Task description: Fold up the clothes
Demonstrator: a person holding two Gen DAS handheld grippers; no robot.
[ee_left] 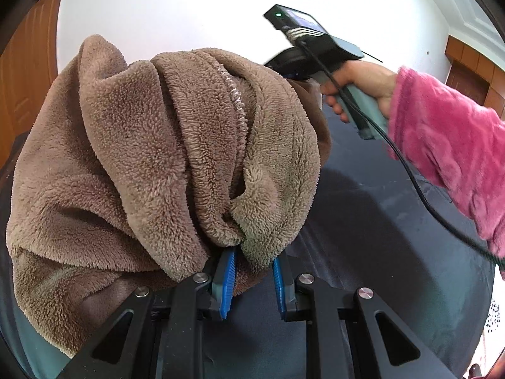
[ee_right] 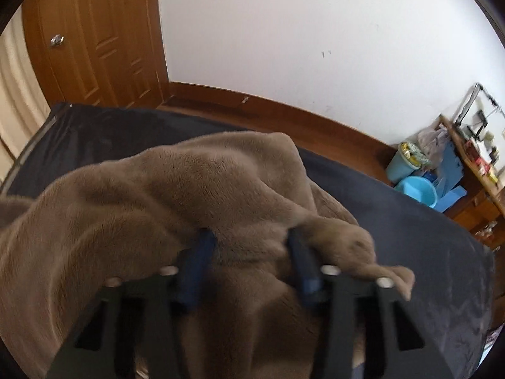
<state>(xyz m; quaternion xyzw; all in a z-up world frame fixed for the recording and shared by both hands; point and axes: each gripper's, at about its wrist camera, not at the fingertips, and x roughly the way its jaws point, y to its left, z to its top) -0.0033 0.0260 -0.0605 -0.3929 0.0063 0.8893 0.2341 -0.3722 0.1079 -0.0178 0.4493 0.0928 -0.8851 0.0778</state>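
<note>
A brown fleece garment (ee_left: 157, 142) hangs bunched in front of the left wrist camera, a stitched seam running down its folds. My left gripper (ee_left: 252, 271) is shut on its lower edge, and the blue pads pinch the cloth. A hand (ee_left: 363, 79) in a pink fluffy sleeve (ee_left: 448, 145) holds the right gripper's handle (ee_left: 356, 104) behind the garment's upper right, where its fingers are hidden. In the right wrist view the same garment (ee_right: 189, 189) is lifted over a dark bed sheet (ee_right: 410, 237). My right gripper (ee_right: 249, 259) is shut on a bunch of it, and a flap drapes over the right finger.
The dark sheet (ee_left: 378, 221) spreads below and to the right. Beyond the bed are a strip of wooden floor (ee_right: 315, 132), a wooden door (ee_right: 94, 47) and a white wall. Blue buckets (ee_right: 416, 189) and a cluttered wooden shelf (ee_right: 473, 164) stand at the far right.
</note>
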